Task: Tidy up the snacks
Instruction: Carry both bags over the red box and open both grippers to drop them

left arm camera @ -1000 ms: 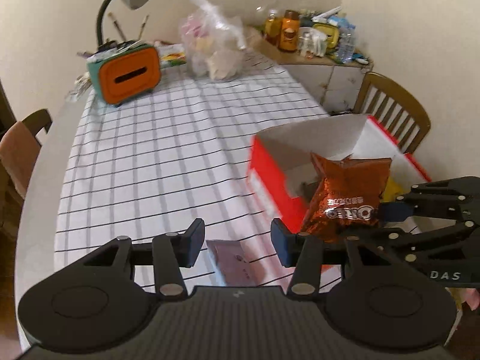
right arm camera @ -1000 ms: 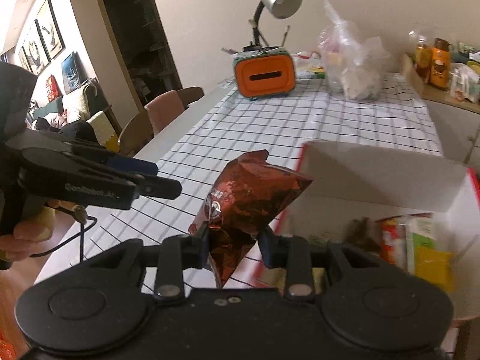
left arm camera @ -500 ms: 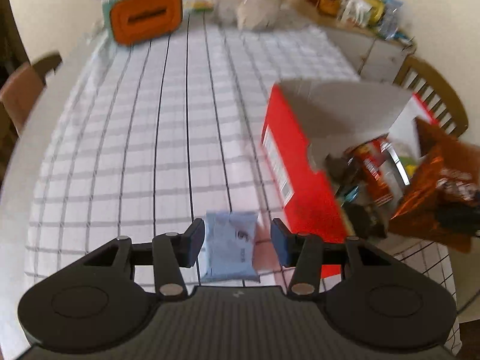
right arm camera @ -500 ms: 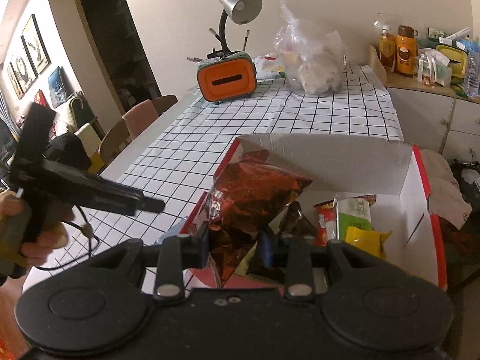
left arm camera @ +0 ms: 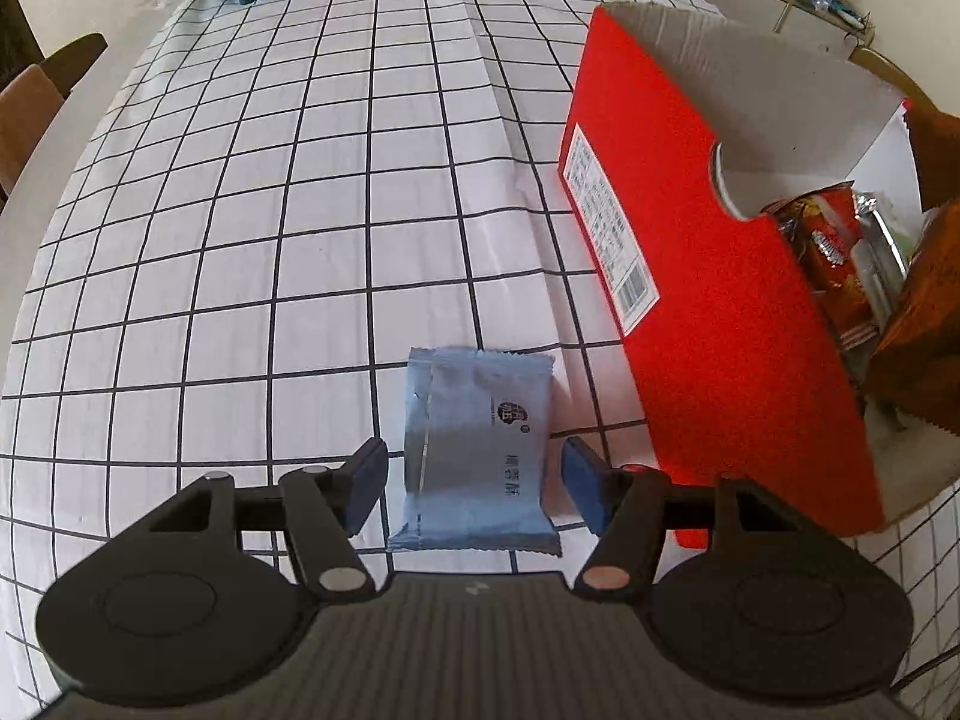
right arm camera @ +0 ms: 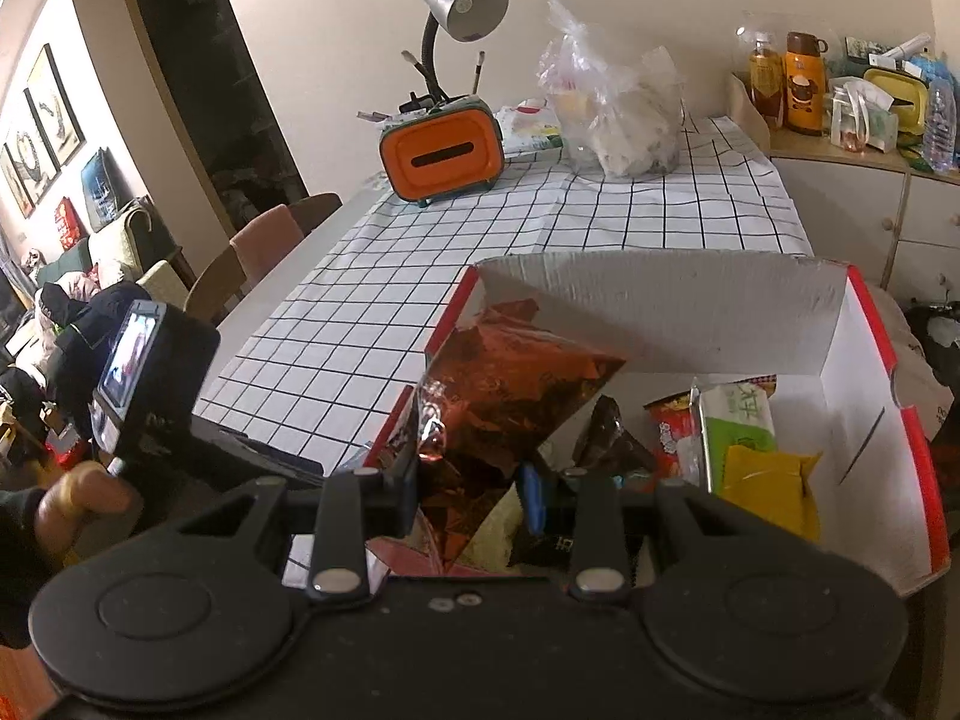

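A pale blue snack packet (left arm camera: 477, 444) lies flat on the checked tablecloth, just left of the red cardboard box (left arm camera: 708, 312). My left gripper (left arm camera: 474, 492) is open, low over the table, with its fingers on either side of the packet's near half, not touching it. My right gripper (right arm camera: 471, 492) is shut on a shiny brown-orange snack bag (right arm camera: 504, 390) and holds it over the near left part of the open box (right arm camera: 864, 372). The same bag shows at the right edge of the left wrist view (left arm camera: 924, 324). Several snack packs (right arm camera: 738, 432) lie inside the box.
An orange tissue box (right arm camera: 441, 153) with a desk lamp (right arm camera: 462, 6) behind it and a clear plastic bag (right arm camera: 612, 114) stand at the table's far end. Chairs (right arm camera: 264, 246) line the left side. A cabinet with bottles (right arm camera: 798, 84) stands at the far right.
My left gripper has dropped towards the table and now straddles the blue packet. My right gripper has carried the brown bag from beside the box to over its inside.
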Demonstrator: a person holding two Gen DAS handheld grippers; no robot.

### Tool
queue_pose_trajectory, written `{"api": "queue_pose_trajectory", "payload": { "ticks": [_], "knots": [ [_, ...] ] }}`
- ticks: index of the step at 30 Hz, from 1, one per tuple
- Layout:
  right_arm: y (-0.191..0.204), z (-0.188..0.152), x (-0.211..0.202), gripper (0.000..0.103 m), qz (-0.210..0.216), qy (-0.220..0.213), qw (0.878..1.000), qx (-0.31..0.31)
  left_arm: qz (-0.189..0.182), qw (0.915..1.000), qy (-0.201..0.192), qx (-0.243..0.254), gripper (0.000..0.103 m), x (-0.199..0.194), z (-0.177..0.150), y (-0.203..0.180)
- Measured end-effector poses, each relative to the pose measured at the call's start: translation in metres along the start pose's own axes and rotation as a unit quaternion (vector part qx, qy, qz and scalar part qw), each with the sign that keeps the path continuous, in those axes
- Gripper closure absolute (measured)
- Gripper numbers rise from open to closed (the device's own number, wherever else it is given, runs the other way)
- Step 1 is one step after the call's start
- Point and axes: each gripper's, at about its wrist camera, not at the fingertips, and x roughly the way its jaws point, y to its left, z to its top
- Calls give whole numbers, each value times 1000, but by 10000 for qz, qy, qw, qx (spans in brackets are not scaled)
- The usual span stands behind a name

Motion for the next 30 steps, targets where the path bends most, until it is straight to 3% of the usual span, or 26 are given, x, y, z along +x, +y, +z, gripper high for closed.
{"api": "queue_pose_trajectory", "payload": {
  "ticks": [4, 6, 8, 18, 30],
  "knots": [
    [0, 0, 2, 72, -19, 23, 10000, 16, 18, 10000, -74, 52, 43, 2, -3, 1],
    [0, 0, 2, 72, -28, 10, 10000, 27, -20, 9999, -80, 102, 52, 2, -2, 0],
    [0, 0, 2, 72, -42, 16, 10000, 25, 24, 9998, -102, 148, 55, 3, -3, -2],
    [1, -2, -1, 72, -79, 37, 10000, 13, -32, 9996, -270, -28, 56, -11, -10, 3],
    [-13, 4, -24, 72, -108, -76, 9999, -77, -1, 9962, -860, -146, 56, -80, -9, -4]
  ]
}}
